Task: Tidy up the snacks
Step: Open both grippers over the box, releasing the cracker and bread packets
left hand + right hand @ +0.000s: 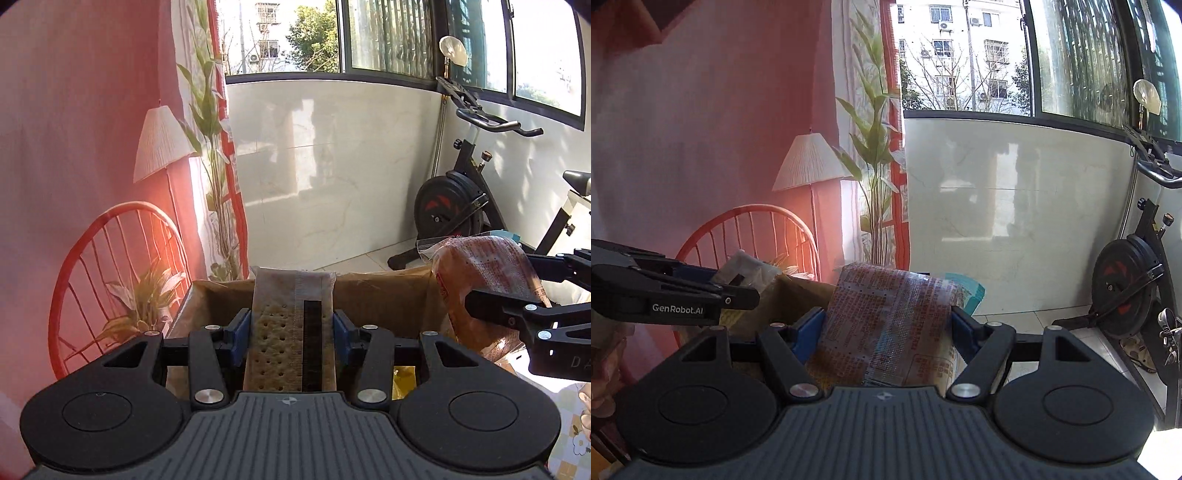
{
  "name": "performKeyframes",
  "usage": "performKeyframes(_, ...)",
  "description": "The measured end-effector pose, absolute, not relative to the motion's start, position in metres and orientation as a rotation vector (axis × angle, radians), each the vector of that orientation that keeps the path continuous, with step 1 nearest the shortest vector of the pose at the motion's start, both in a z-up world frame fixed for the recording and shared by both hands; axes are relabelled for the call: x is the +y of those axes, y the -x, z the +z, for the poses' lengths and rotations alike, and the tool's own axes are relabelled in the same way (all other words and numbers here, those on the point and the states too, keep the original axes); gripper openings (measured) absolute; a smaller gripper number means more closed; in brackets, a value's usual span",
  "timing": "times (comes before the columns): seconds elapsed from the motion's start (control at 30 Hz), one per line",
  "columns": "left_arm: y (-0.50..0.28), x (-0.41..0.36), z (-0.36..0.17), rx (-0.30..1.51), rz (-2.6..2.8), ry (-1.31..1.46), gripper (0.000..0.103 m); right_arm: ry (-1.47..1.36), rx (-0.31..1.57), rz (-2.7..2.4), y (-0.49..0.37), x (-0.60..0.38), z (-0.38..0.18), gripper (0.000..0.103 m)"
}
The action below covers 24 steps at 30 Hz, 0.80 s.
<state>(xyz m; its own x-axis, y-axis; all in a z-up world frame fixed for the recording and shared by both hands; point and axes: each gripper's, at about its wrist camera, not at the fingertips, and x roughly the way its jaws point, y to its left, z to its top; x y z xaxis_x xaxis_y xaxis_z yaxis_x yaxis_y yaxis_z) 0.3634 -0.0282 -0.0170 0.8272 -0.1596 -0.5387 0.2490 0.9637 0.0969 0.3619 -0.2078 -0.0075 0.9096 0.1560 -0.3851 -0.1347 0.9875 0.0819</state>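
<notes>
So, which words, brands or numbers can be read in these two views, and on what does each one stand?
"GenRobot.AI": on the side of the left hand-held gripper, seen from the right wrist.
"D": a cut-off letter on the right hand-held gripper, seen from the left wrist; the rest is out of frame.
Print on the snack bag: dense, too small and blurred to read.
Cracker pack: no readable text.

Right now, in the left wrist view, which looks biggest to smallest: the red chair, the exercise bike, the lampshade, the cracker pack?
1. red chair
2. exercise bike, close to the chair, so that order is unsure
3. cracker pack, enlarged by sitting right at the camera in the left gripper
4. lampshade
</notes>
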Motion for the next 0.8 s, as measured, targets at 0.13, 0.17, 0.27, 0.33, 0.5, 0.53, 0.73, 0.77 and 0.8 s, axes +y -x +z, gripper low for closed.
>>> performKeyframes(0.13,-0.383,-0.017,-0.026,0.566,-0.193,-0.149,0.049,-0.068,0.451,0.172,-0.396,-0.196,-0.026,0.073)
performKeyframes(0.17,-0.386,-0.015,-0.028,0.568,-0.185,-0.15,0.049,-0.07,0.467,0.172,-0.402,-0.194,-0.03,0.073)
performKeyframes(0.27,-0.384,-0.013,-0.032,0.56,-0.156,-0.151,0.052,-0.075,0.49,0.178,-0.412,-0.188,-0.042,0.074)
performKeyframes(0.33,-0.381,-0.011,-0.033,0.558,-0.153,-0.156,0.066,-0.084,0.487,0.189,-0.413,-0.187,-0.043,0.075)
performKeyframes(0.5,-0.368,-0.012,-0.026,0.543,-0.157,-0.171,0.068,-0.093,0.441,0.198,-0.388,-0.194,-0.029,0.078)
performKeyframes(0.53,-0.364,-0.013,-0.023,0.538,-0.166,-0.17,0.068,-0.094,0.434,0.197,-0.381,-0.196,-0.026,0.078)
performKeyframes(0.73,-0.324,-0.039,-0.014,0.518,-0.227,-0.187,0.07,-0.118,0.418,0.166,-0.329,-0.219,-0.02,0.08)
performKeyframes(0.77,-0.315,-0.046,-0.014,0.516,-0.244,-0.192,0.07,-0.123,0.421,0.155,-0.319,-0.224,-0.021,0.08)
performKeyframes(0.8,-0.308,-0.051,-0.014,0.514,-0.254,-0.194,0.07,-0.131,0.427,0.146,-0.309,-0.231,-0.022,0.08)
